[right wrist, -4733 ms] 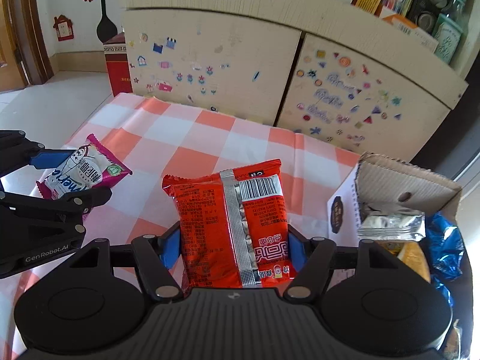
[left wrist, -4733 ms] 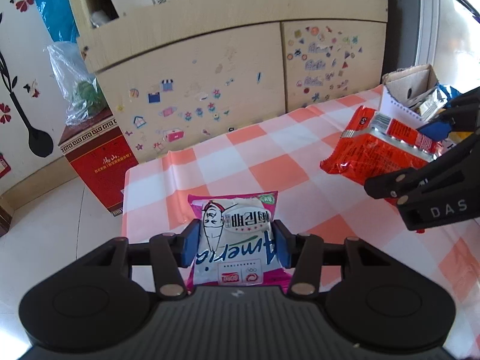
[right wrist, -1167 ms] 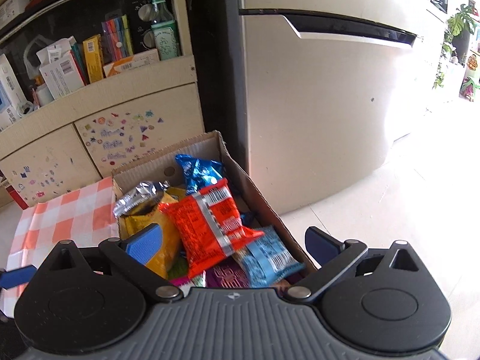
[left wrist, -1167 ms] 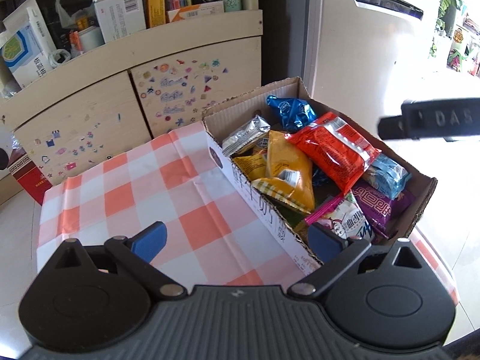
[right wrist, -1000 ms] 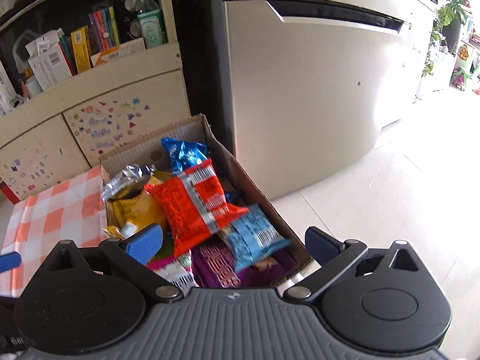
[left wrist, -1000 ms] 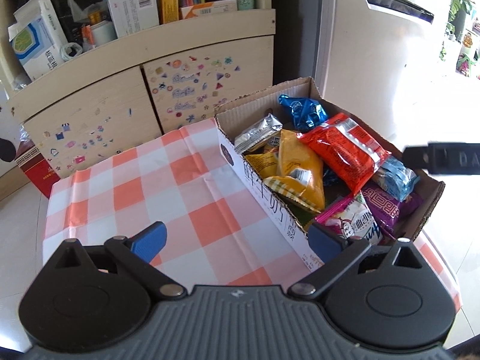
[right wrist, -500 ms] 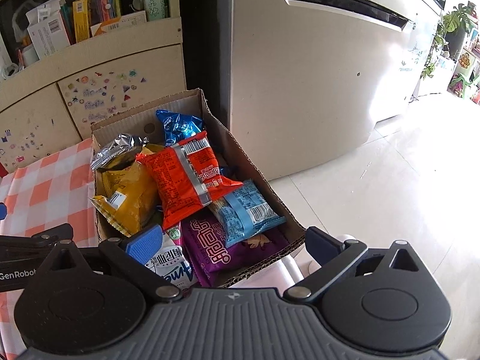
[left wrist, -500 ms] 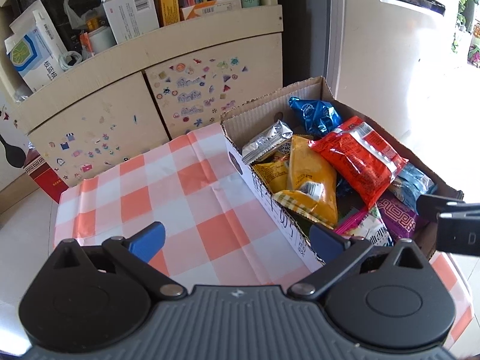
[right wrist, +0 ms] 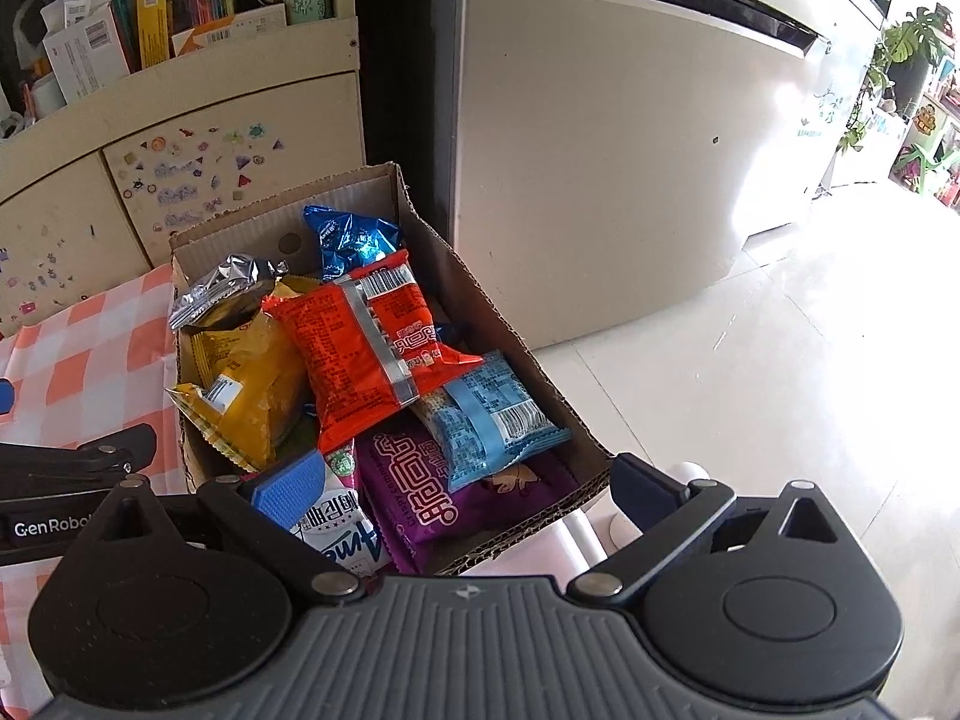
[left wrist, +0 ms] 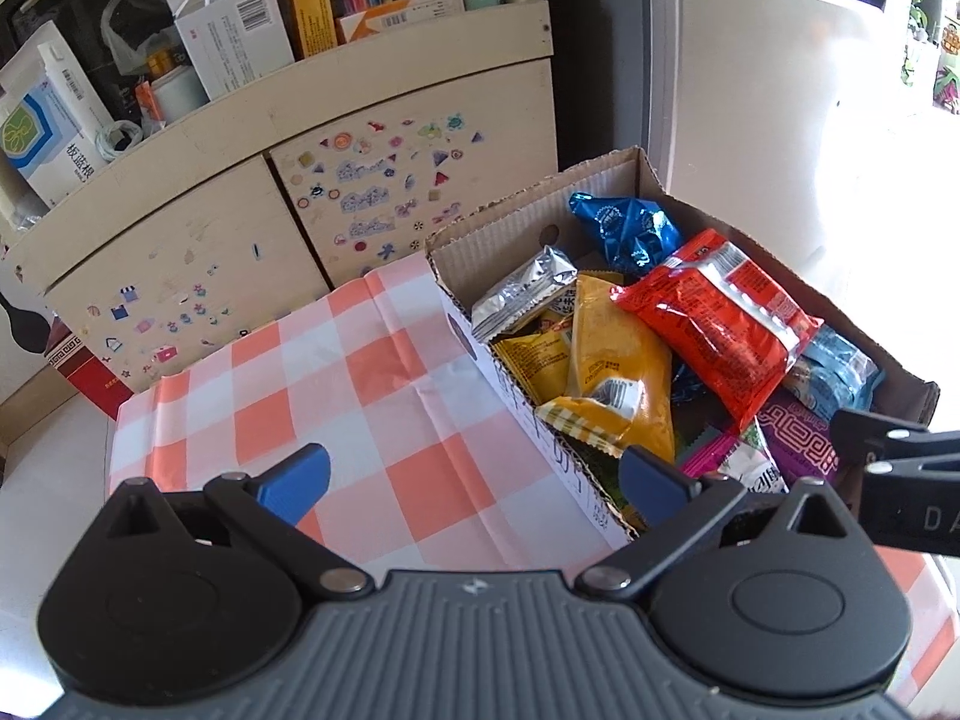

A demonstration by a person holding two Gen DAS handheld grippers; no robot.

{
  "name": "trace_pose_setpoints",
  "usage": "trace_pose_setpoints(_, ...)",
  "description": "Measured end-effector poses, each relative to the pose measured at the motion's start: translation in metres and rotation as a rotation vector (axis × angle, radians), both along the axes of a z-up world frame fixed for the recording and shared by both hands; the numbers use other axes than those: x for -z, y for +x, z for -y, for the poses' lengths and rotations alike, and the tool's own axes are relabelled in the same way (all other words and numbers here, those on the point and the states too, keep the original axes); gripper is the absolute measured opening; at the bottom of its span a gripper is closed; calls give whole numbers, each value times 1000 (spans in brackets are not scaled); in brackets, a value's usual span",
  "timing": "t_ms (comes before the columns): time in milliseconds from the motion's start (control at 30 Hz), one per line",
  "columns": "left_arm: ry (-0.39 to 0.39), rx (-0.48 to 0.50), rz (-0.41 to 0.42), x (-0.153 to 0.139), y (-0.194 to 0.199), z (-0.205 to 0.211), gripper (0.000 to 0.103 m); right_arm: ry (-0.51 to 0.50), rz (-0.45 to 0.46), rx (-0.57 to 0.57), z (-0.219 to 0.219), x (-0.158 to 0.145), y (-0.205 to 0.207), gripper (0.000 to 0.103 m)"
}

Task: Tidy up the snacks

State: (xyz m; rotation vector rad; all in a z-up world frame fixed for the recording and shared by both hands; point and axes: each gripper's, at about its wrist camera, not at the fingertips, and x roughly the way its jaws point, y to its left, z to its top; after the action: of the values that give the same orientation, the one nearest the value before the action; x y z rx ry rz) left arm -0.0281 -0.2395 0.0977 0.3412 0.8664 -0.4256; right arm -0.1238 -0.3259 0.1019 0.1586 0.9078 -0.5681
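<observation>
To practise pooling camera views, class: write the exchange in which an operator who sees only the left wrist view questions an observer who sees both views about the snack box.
Operator: The right claw is just one dark arm at my edge. Open or shut?
Observer: Open, fingers wide apart and holding nothing, over the near end of the cardboard box.
Operator: Glare hides what lies past the box's right wall.
Observer: Pale tiled floor.
Operator: How does the light blue packet lie?
Observer: Barcode side up, overlapping the purple packet.
</observation>
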Motion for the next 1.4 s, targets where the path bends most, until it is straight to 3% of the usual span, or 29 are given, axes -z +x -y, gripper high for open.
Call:
trace_pose_setpoints(967,51,14,23,6,6,9,102,-10,-30,14,-1,4,12,103)
trace_pose_setpoints(1400,36,4,11,6,6,8,101,-6,-25,20,-1,4,12,103)
